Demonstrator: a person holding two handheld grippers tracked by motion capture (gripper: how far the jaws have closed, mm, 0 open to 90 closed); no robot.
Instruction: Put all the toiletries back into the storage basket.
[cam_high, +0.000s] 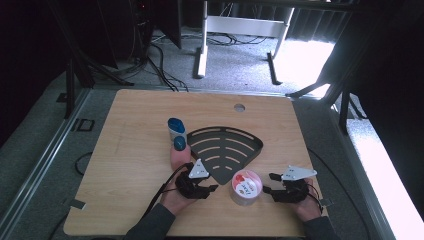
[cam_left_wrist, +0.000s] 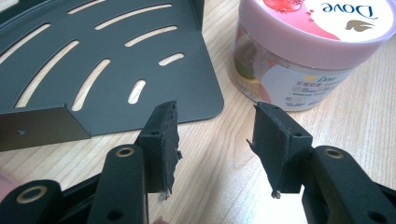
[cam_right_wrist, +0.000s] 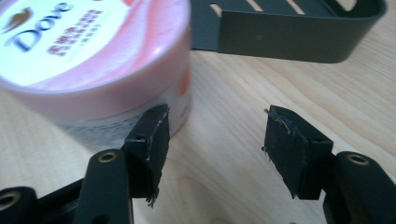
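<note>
The worktop (cam_high: 130, 150) carries three things, with the pink-lidded jar (cam_high: 245, 187) near its front edge as the landmark. Behind the jar and just to its left lies a dark fan-shaped slotted rack (cam_high: 225, 147), its pointed corner close to the jar but apart from it. Left of the rack's far corner, well away from the jar, lies a blue-and-white bottle (cam_high: 176, 133).

The left gripper (cam_high: 207, 188) sits just left of the jar, its jaws spread with only bare wood between them; in the left gripper view the jar (cam_left_wrist: 303, 46) stands ahead and to the right, the rack (cam_left_wrist: 107, 65) ahead and to the left. The right gripper (cam_high: 270, 189) sits just right of the jar. In the right gripper view its jaws stand apart with nothing between them; the jar (cam_right_wrist: 93, 65) is beside the left-hand jaw, outside the gap, and whether it touches that jaw cannot be told. The rack's wall (cam_right_wrist: 289, 37) lies beyond.

The jar's top is cut off in both gripper views, and its small label print is unreadable.
</note>
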